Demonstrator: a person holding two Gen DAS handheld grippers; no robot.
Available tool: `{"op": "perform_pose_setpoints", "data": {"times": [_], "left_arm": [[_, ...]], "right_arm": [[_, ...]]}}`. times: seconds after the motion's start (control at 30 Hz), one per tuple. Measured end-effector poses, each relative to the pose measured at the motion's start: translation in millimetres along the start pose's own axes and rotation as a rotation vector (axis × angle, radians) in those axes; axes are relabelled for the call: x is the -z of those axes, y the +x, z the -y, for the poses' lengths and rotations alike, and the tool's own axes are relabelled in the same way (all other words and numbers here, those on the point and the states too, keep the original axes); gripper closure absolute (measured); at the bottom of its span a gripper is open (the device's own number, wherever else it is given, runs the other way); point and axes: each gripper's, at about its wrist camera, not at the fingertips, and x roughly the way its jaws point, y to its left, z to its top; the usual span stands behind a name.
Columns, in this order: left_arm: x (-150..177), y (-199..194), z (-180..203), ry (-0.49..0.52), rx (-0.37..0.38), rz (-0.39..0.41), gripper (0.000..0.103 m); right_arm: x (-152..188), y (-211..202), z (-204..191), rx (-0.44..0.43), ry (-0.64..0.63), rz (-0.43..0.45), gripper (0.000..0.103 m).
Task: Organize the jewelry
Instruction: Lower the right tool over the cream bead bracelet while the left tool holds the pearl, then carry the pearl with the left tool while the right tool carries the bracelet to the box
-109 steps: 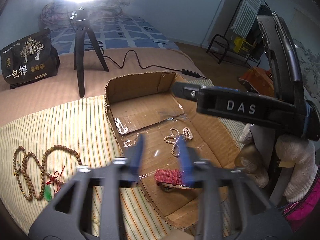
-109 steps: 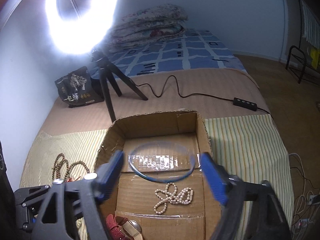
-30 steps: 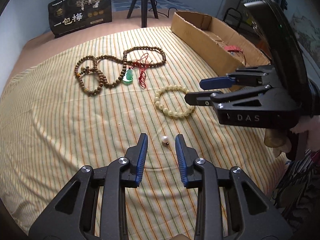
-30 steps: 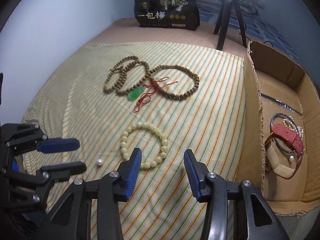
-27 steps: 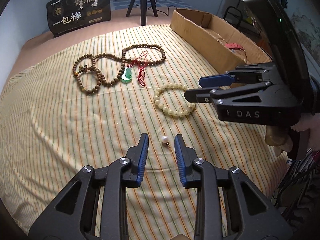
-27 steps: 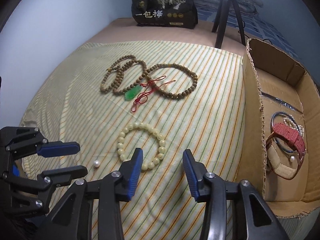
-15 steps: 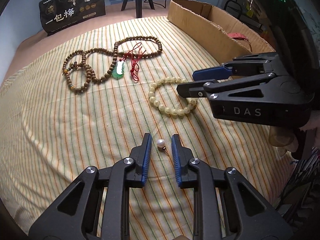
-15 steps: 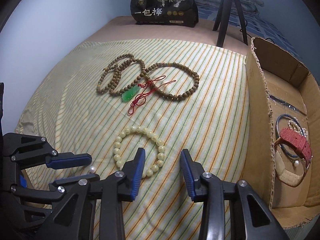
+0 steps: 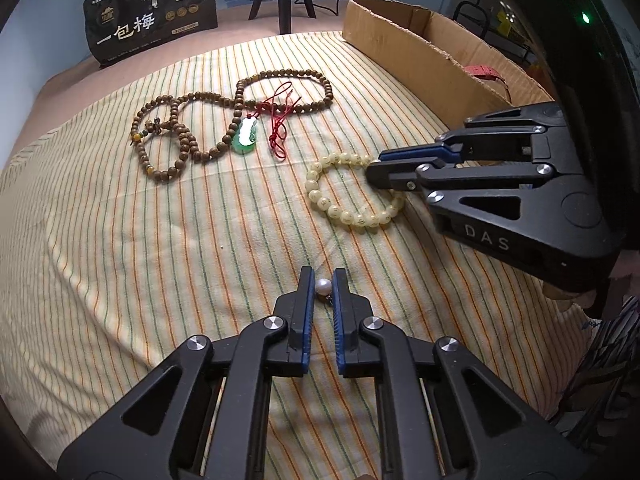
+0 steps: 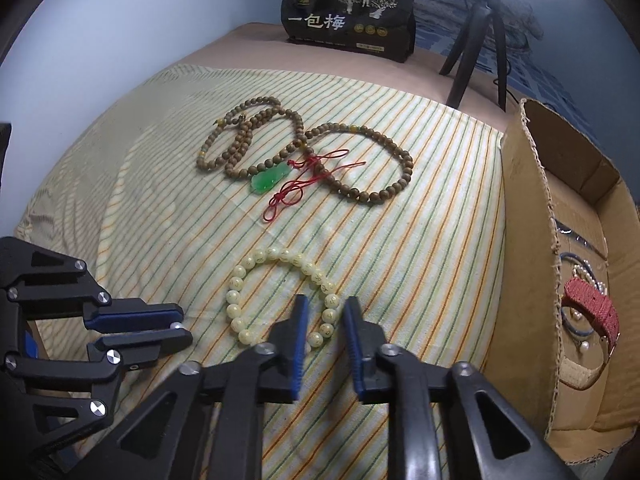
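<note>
My left gripper point(image 9: 322, 285) has closed on a small pearl earring point(image 9: 323, 287) that lies on the striped cloth; the pearl shows between the tips in the right wrist view point(image 10: 175, 325). My right gripper point(image 10: 325, 307) stands low over the near side of a pale yellow bead bracelet point(image 10: 280, 296), its jaws narrowed around several beads with small gaps left. The bracelet also shows in the left wrist view point(image 9: 352, 196). A long brown bead necklace point(image 9: 224, 128) with a green pendant point(image 9: 246, 136) and red cord lies farther back.
A cardboard box point(image 10: 532, 248) stands at the right and holds a red strap point(image 10: 592, 308), a ring bangle and pearls. A black bag with Chinese writing point(image 10: 348, 16) and a tripod point(image 10: 476, 40) stand at the back of the bed.
Both grippers swung from over the box to the cloth and came down. The left jaws closed on the pearl earring. The right jaws narrowed around the bracelet's near side.
</note>
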Motion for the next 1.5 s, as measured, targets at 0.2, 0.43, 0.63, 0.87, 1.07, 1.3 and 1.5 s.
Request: {"op": "perform_pose_setpoints", "data": {"times": [0.2, 0.43, 0.63, 0.87, 1.07, 1.3, 1.5], "left_arm": [[-2.2, -7.0, -7.4, -0.033, -0.004, 0.016, 0.096], [-6.9, -20.1, -12.1, -0.058, -0.008, 0.051, 0.096], [-17.1, -34.6, -10.5, -0.069, -0.005, 0.096, 0.096], [-35.6, -50.0, -1.9, -0.068, 0.009, 0.150, 0.096], [-57.8, -61.2, 10.1, -0.062, 0.036, 0.201, 0.096], [-87.0, -69.9, 27.5, -0.049, 0.074, 0.254, 0.096], [-110.4, -70.1, 42.6, -0.040, 0.100, 0.287, 0.096]], "right_arm": [[0.0, -6.1, 2.8, -0.006, 0.017, 0.016, 0.098], [-3.7, -29.6, 4.8, -0.019, 0.031, 0.075, 0.098], [-6.7, -56.3, 4.8, -0.027, 0.038, 0.132, 0.098], [-9.8, -92.8, 12.5, -0.026, 0.056, 0.202, 0.098], [-8.6, -123.2, 28.2, -0.018, 0.088, 0.256, 0.098], [-1.9, -147.9, 58.8, 0.009, 0.151, 0.296, 0.098], [9.4, -160.8, 87.8, 0.044, 0.211, 0.309, 0.098]]}}
